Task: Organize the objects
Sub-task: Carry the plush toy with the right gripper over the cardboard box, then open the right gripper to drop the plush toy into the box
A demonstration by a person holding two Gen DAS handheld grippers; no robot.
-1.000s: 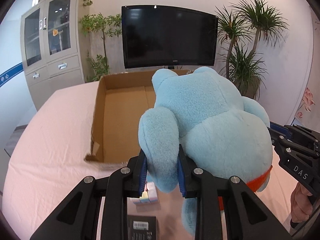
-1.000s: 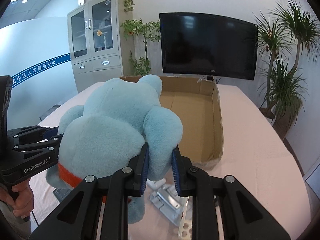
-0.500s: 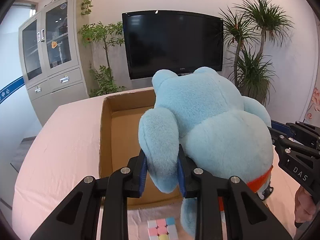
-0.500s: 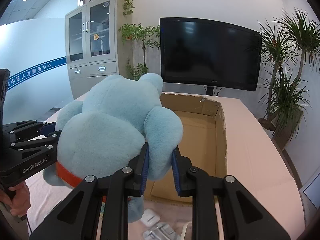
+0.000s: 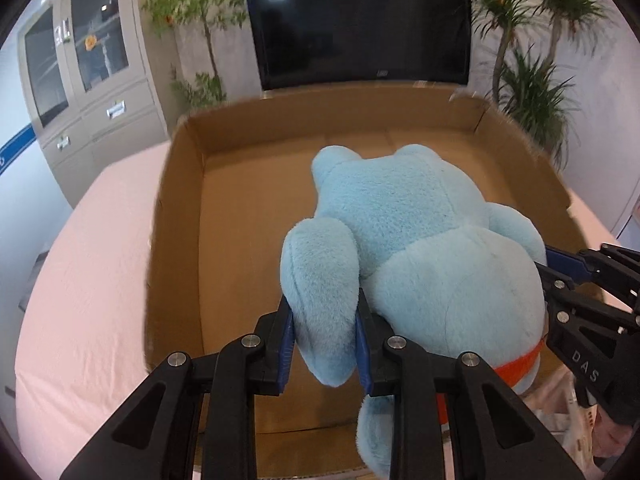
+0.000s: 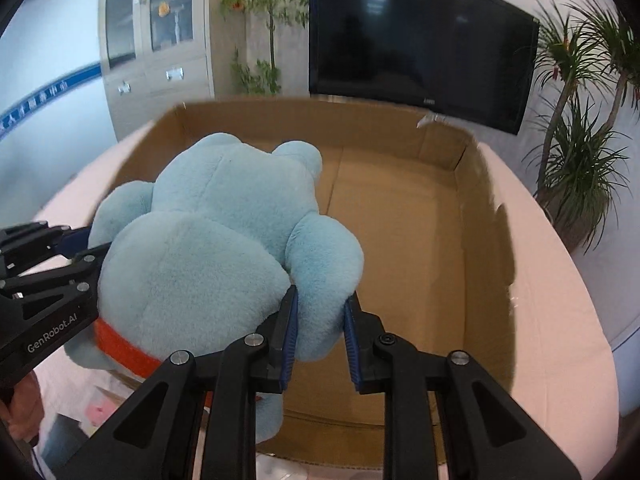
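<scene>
Seen from the left wrist camera, left to right: pink tablecloth (image 5: 80,280); brown cardboard box (image 5: 176,240) lying open-topped on it; left gripper (image 5: 323,336) clamped with both blue-padded jaws on one limb of a light-blue plush toy (image 5: 420,248); right gripper (image 5: 592,292) reaching in from the far right edge, pressed against the toy's flank. Plush toy held by both grippers over the box's open interior, back turned to the camera, an orange band (image 5: 516,364) around its lower body; contact with the box floor impossible to judge.

Seen from the right wrist camera, left to right: left gripper (image 6: 48,280) entering from the left edge, marked "GenRobot.AI", touching the plush toy (image 6: 200,248); right gripper (image 6: 318,320) closed on another limb of the toy, blue pads squeezing the fabric; cardboard box (image 6: 480,240) spreading to the right of the toy, its brown floor bare there.

Behind the box in both views: grey cabinet (image 6: 156,40) with glass doors, dark television screen (image 6: 420,40), potted palms (image 6: 580,140) at far right.
</scene>
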